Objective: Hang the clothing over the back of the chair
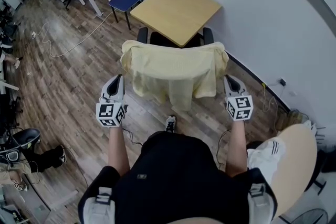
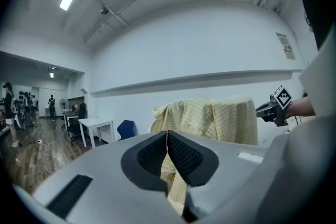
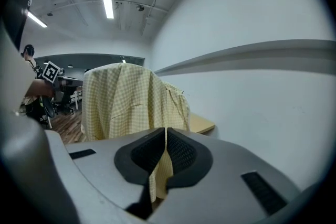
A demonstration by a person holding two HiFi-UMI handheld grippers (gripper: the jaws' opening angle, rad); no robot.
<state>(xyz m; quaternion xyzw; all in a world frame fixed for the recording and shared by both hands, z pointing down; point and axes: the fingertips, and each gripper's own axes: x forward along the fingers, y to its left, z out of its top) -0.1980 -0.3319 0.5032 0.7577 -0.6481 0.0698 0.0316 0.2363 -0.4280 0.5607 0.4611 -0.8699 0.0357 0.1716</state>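
Two closed, empty grippers flank the chair (image 1: 208, 35): the left gripper (image 1: 117, 78), jaws pressed together, sits just left of the yellow checked shirt (image 1: 173, 68) draped over the chair's back, and the right gripper (image 1: 229, 79), jaws likewise together, sits just right of it.

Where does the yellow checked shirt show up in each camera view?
Head view: yellow shirt, centre, draped over the chair.
Left gripper view: right of centre, beyond the jaws.
Right gripper view: left of centre, beyond the jaws.
Shared landmark: white wall behind it.
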